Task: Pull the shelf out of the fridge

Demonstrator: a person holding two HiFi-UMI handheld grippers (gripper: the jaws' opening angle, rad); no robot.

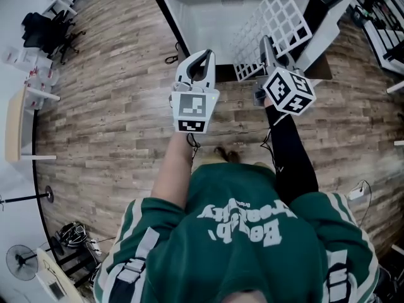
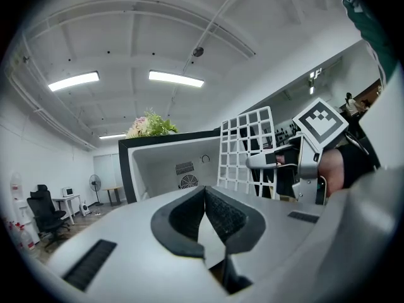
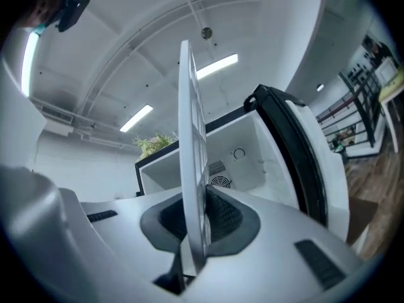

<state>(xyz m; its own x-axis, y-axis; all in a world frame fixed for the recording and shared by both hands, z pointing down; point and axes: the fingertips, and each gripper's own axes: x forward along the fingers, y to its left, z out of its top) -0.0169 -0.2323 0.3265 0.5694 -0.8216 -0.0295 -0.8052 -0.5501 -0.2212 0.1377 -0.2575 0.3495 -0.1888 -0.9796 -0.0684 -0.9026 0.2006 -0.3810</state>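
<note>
We are pinching the white square-grid shelf (image 3: 189, 137) edge-on between the ribbed black pads (image 3: 222, 216) of the right gripper (image 3: 194, 226), keeping it upright in front of the fridge (image 1: 202, 17), whose smooth white cavity is standing open. The left gripper (image 2: 204, 214) is hanging beside it, its pads meeting on nothing.
</note>
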